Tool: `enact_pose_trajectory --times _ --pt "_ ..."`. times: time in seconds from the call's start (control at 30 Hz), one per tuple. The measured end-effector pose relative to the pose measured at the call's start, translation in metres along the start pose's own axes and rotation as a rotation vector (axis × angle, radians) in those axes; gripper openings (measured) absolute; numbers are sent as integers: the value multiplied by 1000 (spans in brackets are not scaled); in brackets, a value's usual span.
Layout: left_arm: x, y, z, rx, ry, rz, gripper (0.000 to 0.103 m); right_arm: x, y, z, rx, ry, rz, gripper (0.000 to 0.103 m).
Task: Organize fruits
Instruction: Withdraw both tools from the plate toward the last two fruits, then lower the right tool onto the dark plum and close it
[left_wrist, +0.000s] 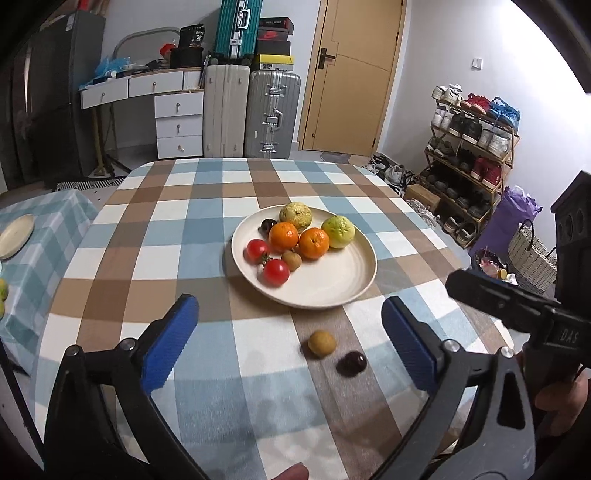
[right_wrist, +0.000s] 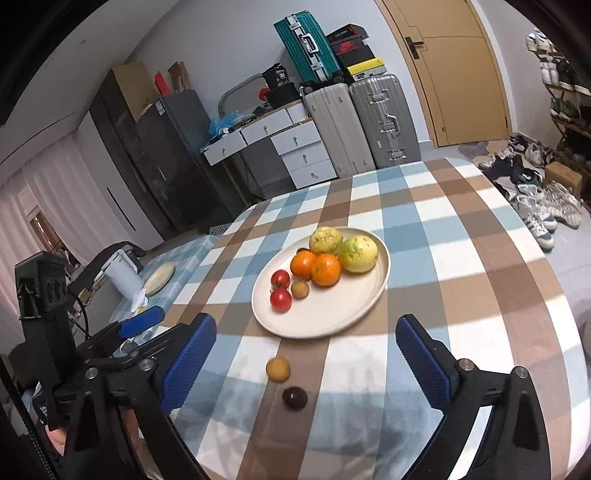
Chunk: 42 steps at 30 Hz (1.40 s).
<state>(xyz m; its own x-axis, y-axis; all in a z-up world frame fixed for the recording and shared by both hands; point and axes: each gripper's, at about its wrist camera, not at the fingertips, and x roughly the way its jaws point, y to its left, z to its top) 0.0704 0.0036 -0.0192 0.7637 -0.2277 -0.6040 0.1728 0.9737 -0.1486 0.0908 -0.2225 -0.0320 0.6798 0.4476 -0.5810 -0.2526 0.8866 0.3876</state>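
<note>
Two pairs of tongs hang over the checked surface (left_wrist: 184, 229), both spread wide with nothing between their blue pads. At far left in the left wrist view a second, empty plate (left_wrist: 14, 236) lies on a side table. The left tongs (left_wrist: 290, 347) frame bare cloth and two loose fruits — a small tan fruit (left_wrist: 322, 343) and, just right of it and nearer the camera, a dark round fruit (left_wrist: 351, 364), close together but apart. Beyond them sits the cream plate (left_wrist: 332, 288) holding two tomatoes (left_wrist: 275, 271), a small brown fruit (left_wrist: 291, 260), a dark fruit (left_wrist: 268, 224), two oranges (left_wrist: 314, 243) and two green-yellow guavas (left_wrist: 338, 231) — all crowded toward its far side. The right tongs (right_wrist: 306, 354) likewise stand empty above the same two loose fruits
</note>
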Motion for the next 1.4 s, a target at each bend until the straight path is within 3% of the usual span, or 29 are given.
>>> enact_pose_trajectory --times 0.4,0.67,0.83,0.9,0.97,1.13,1.2,1.27,1.4 --pt "-11 12 -28 -39 52 73 102 0 10 -37 -45 112 -31 101" --pt "2 21 -30 -101 129 64 102 25 22 -48 -106 192 -42 101" --pt "3 31 -25 -154 146 10 102 34 25 -49 -121 212 -38 100" --pt "3 34 -23 -159 148 16 102 39 24 -48 -120 223 -40 96" --pt "2 37 -22 -173 152 11 102 47 22 -48 -112 249 -24 85" --pt "3 39 -20 -164 179 25 102 65 19 -52 -128 301 -6 76" --pt "3 40 -19 -171 188 6 102 71 21 -54 -154 315 -5 75" --pt "4 41 -19 -177 198 -4 102 79 23 -57 -176 338 -2 64" --pt "4 46 -18 -202 213 -30 102 91 23 -61 -201 372 -9 57"
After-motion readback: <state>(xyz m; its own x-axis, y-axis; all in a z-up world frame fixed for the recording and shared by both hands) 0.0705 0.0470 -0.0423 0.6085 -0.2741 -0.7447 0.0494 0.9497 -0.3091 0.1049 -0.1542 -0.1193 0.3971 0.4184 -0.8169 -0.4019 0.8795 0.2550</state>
